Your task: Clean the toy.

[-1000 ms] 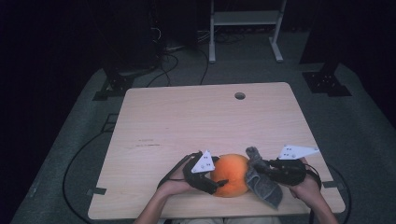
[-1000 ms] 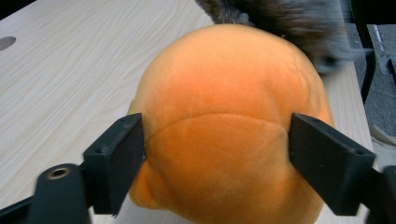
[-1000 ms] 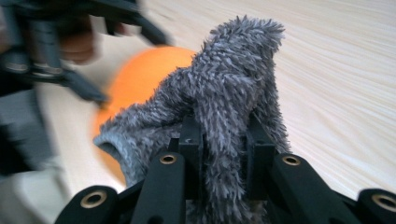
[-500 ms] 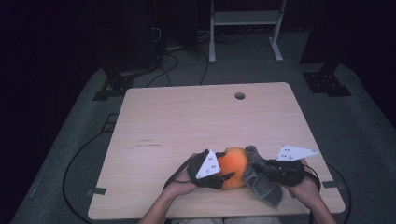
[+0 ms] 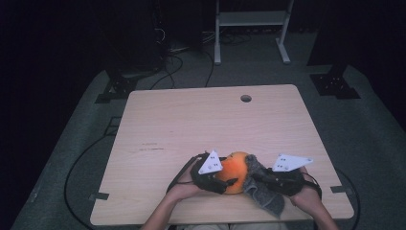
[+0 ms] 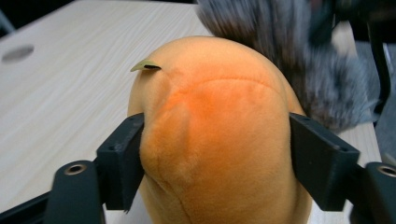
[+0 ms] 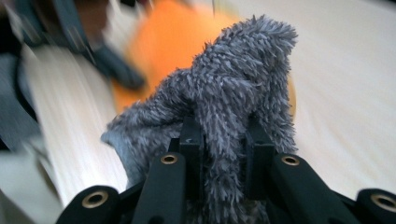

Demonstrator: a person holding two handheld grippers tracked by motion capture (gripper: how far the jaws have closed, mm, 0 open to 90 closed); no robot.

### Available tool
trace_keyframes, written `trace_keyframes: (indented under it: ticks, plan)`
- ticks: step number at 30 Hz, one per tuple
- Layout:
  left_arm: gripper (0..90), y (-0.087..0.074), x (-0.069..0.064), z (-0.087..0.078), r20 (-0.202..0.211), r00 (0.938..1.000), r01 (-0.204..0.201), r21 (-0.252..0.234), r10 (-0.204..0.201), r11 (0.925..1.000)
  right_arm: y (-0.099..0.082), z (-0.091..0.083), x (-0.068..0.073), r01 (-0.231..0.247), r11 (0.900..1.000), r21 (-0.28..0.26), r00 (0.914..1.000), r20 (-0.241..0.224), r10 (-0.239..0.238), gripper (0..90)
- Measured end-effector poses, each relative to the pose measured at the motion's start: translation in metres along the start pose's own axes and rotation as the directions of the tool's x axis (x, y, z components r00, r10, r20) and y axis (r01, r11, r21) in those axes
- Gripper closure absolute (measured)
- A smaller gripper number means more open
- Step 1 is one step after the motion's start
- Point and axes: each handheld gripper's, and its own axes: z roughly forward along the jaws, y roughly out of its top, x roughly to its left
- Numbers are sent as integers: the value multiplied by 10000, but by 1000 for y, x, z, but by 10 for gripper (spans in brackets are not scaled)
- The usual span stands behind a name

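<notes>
Orange plush fruit (image 5: pixel 233 168) near table (image 5: pixel 191 124) front edge, grey cloth (image 5: pixel 262 191) touching.

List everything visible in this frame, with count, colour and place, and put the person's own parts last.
plush toy: one, orange, near edge of the table, between the left gripper's jaws
fuzzy cloth: one, grey, against the toy's right side, clamped in the right gripper
table: one, light wood, centre, with a round hole near the far edge
rack: one, white, on the floor beyond the table
cables: several, black, on the grey floor
left gripper: one, black, its jaws just reopened a little, pads against the toy
right gripper: one, black, shut
hands: two, bottom edge
</notes>
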Motion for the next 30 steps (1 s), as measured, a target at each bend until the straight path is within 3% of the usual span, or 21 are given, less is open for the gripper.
trace_keyframes:
  ticks: [2, 3, 5, 6, 8, 11, 12, 15, 19, 22, 26, 28, 30]
  plan:
    - [283, 0, -5, 0, 152, 9971, -742, 12, 742, 9972, 8, -5, 3, 49, 9982, -598, 9999, -129, -57, 733]
    - [284, 1, -7, 0, 121, 9964, -840, 63, 839, 9964, 11, -6, 3, 85, 9976, -688, 9999, -142, -95, 733]
    - [273, 3, -7, -1, 108, 9966, -818, 167, 816, 9965, 10, -1, 2, 149, 9986, -499, 9998, -91, -154, 733]
    - [247, 4, -6, -2, 105, 9978, -655, 180, 653, 9977, 7, 1, 1, 102, 9991, -420, 9999, -99, -106, 734]
    - [156, 9, -4, 0, 90, 9999, 125, 189, -127, 9997, 3, 2, 1, -71, 9991, -422, 9998, -203, 62, 734]
    - [117, 12, -5, 4, 44, 9991, 411, 429, -413, 9982, 3, 2, 2, -19, 9991, -416, 9999, -155, 12, 734]
    - [141, 12, -6, 3, 48, 9992, 403, 388, -405, 9984, 3, 2, 3, 8, 9992, -409, 9999, -136, -13, 734]
    - [280, 10, -9, 1, -193, 9994, -273, 201, 277, 9994, 3, 1, 3, -3, 9992, -410, 9999, -111, -2, 735]
    - [317, 8, -9, 0, -6, 9968, -801, 90, 801, 9968, 4, -1, 6, 133, 9992, -382, 9999, -56, -136, 734]
    - [330, 6, -7, -3, 118, 9964, -845, 95, 844, 9964, 3, -1, 4, 141, 9989, -448, 9998, -149, -148, 734]
    - [330, 5, -8, -4, 282, 9948, -977, 22, 976, 9952, 1, -7, -12, -484, 9957, -787, 9975, 468, 522, 734]
    - [322, 5, -8, -4, 346, 9944, -1001, -32, 1002, 9950, -4, -7, -20, -752, 9950, -663, 9957, 497, 786, 733]
    - [263, 6, -5, -2, 308, 9966, -760, 48, 758, 9971, -8, -2, -21, -819, 9959, -373, 9958, 370, 833, 734]
